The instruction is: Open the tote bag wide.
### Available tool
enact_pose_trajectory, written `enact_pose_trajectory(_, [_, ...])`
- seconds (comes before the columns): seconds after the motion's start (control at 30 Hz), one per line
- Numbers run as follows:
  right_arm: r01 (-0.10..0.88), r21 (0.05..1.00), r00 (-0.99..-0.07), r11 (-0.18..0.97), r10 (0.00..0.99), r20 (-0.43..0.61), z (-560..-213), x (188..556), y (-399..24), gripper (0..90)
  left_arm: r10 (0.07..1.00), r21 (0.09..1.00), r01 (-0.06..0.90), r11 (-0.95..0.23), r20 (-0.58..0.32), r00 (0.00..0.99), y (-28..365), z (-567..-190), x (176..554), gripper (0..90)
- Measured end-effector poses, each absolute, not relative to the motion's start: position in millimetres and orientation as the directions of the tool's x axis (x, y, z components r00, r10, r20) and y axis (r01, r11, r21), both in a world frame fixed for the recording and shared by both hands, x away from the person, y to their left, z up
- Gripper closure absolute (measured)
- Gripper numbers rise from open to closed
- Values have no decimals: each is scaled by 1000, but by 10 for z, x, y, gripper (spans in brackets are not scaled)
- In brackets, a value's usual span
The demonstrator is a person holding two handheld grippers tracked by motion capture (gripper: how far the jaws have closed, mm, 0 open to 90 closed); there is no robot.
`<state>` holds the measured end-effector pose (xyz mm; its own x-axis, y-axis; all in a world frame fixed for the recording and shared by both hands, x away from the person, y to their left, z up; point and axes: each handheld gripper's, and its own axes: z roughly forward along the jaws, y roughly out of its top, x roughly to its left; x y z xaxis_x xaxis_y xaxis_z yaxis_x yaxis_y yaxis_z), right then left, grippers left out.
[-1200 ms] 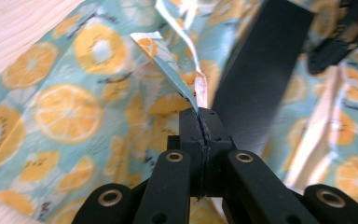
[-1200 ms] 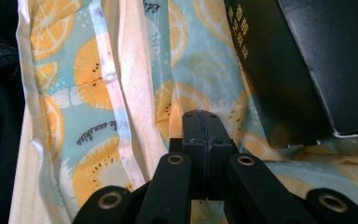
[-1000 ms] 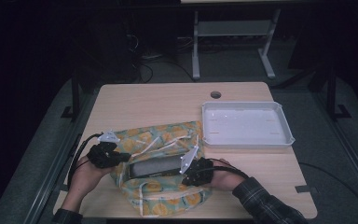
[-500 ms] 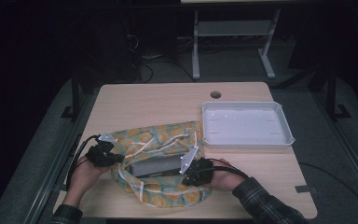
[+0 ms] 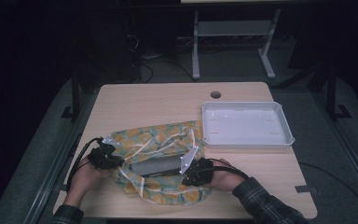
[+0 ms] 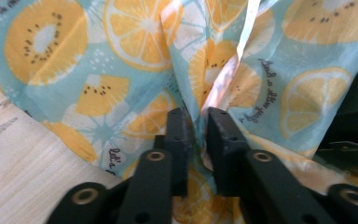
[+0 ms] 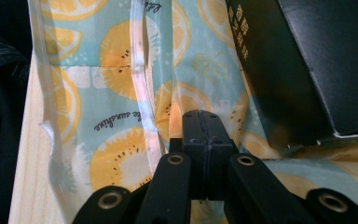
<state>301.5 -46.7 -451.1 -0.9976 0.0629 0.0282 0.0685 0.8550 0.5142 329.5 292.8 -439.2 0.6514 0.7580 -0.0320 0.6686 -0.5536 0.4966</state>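
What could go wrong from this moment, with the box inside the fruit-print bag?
1. The left gripper has just been opening, with a fold of the fruit-print bag between its jaws; that side may slip free and the mouth sag shut.
2. The right gripper pinches thin fabric beside the black box; a hard pull might tear it or tip the box out.
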Motion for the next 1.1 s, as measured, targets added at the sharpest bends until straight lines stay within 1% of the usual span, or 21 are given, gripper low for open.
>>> enact_pose_trajectory(0.13, [68,514,-998,855,63,28,-4512,3016,-468,891,762,548,659,-515,-60,645,2991,-4293,3239,649])
enact_pose_trajectory(0.23, [67,514,-998,855,61,27,-4511,3014,-467,890,763,579,650,-493,-72,642,3020,-4229,3180,599])
enact_pose_trajectory(0.3, [66,514,-998,855,61,27,-4511,3015,-467,890,763,597,640,-483,-70,642,3029,-4175,3129,581])
enact_pose_trajectory(0.47, [65,513,-998,856,61,25,-4510,3011,-465,888,749,640,606,-472,-70,658,3024,-4029,2990,567])
enact_pose_trajectory(0.57, [61,508,-998,859,59,22,-4504,3002,-456,858,730,663,586,-465,-87,678,2984,-3960,2900,568])
enact_pose_trajectory(0.67, [57,504,-998,862,56,18,-4491,2987,-449,845,705,668,570,-479,-94,703,2926,-3894,2815,652])
enact_pose_trajectory(0.8, [69,521,-998,851,60,35,-4425,2988,-475,789,683,672,555,-491,-98,724,2871,-3838,2706,759])
enact_pose_trajectory(0.9, [81,558,-997,826,67,45,-4313,2987,-530,774,679,672,558,-487,-110,726,2851,-3830,2615,855])
enact_pose_trajectory(0.97, [87,579,-996,810,79,39,-4232,2998,-582,776,675,672,557,-488,-114,729,2853,-3827,2561,889])
enact_pose_trajectory(1.1, [108,608,-993,786,112,32,-4120,3025,-716,778,669,674,559,-483,-128,732,2841,-3840,2452,896])
